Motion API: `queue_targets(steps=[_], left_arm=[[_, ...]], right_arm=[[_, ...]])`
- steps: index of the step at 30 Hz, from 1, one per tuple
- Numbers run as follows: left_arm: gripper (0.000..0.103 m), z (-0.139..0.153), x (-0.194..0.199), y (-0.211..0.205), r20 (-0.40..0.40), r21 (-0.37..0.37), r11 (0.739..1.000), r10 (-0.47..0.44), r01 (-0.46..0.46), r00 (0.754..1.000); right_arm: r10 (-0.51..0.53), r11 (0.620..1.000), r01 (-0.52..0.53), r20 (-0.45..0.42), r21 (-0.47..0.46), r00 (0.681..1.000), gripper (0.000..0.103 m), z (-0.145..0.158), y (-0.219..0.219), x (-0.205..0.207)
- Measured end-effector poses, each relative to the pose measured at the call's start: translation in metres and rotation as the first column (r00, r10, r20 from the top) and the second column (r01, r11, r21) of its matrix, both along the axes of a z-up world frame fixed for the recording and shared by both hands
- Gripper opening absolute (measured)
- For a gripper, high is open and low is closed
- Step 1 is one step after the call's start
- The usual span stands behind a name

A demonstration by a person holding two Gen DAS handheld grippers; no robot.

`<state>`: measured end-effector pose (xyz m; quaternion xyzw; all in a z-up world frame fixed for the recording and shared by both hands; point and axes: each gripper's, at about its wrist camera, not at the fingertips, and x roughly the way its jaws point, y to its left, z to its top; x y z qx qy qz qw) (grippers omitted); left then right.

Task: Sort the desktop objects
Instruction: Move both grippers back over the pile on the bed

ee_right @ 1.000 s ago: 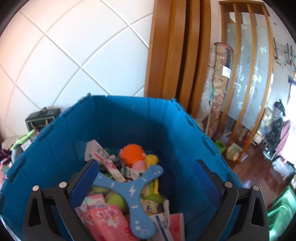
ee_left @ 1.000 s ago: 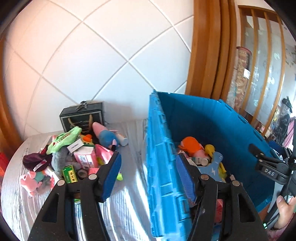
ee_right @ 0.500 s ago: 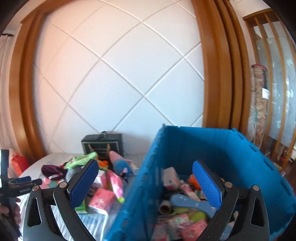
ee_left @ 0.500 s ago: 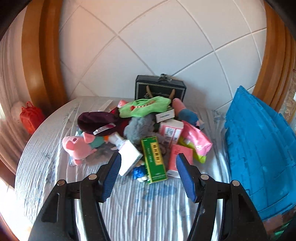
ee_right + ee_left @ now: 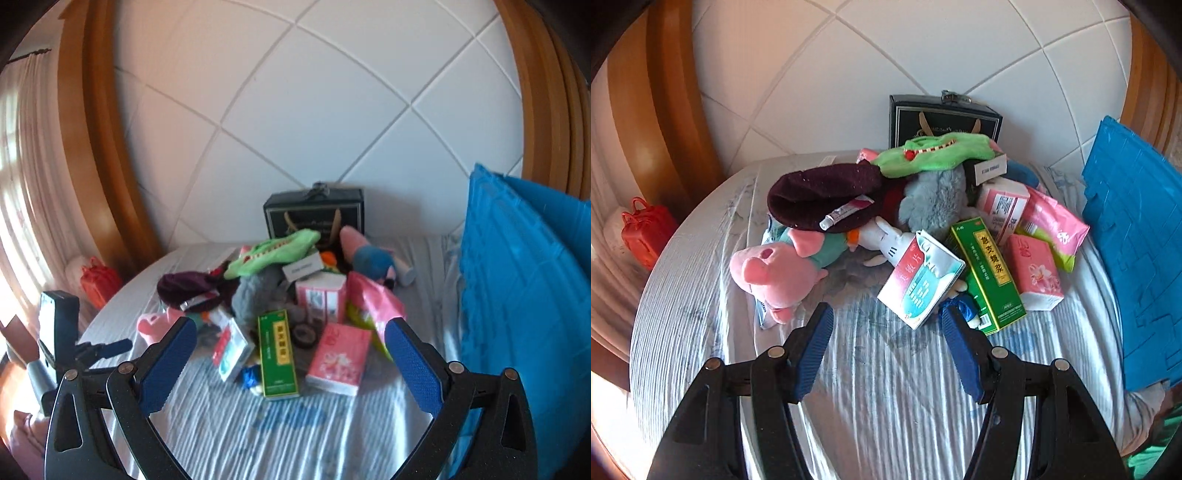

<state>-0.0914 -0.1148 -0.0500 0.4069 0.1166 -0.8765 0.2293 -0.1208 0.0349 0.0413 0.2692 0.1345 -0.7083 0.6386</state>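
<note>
A pile of objects lies on the striped table top (image 5: 886, 387): a pink pig plush (image 5: 775, 266), a maroon hat (image 5: 820, 195), a green crocodile plush (image 5: 938, 153), a green box (image 5: 990, 273), a pink tissue pack (image 5: 1034, 273) and a white-and-red box (image 5: 921, 278). My left gripper (image 5: 886, 317) is open and empty, its tips just short of the white-and-red box. My right gripper (image 5: 290, 326) hangs open and empty, farther back, facing the green box (image 5: 277, 358) and the tissue pack (image 5: 340, 360). The blue crate (image 5: 1137, 240) stands at the right.
A black gift box (image 5: 942, 118) leans against the white tiled wall behind the pile. A red bag (image 5: 646, 229) sits off the table's left edge. The crate wall (image 5: 517, 295) rises close to the right gripper. The other gripper's black body (image 5: 59, 332) shows at the left.
Both views have swung left from the blue crate's inside to the pile on the table. The left gripper has come down closer to the pile. Both jaws stayed open.
</note>
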Motion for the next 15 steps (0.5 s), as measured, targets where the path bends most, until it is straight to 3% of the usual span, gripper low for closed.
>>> queue_targets(steps=[8, 15], left_arm=[[0.061, -0.059, -0.049, -0.025, 0.069, 0.070, 0.985, -0.162, 0.158, 0.984], [0.061, -0.107, -0.103, -0.035, 0.132, 0.107, 0.957, -0.284, 0.271, 0.950]], right_arm=[[-0.061, 0.962, 0.053, 0.022, 0.267, 0.998, 0.103, -0.089, -0.053, -0.004], [-0.121, 0.924, 0.103, 0.025, 0.369, 0.992, 0.103, -0.122, -0.080, -0.024]])
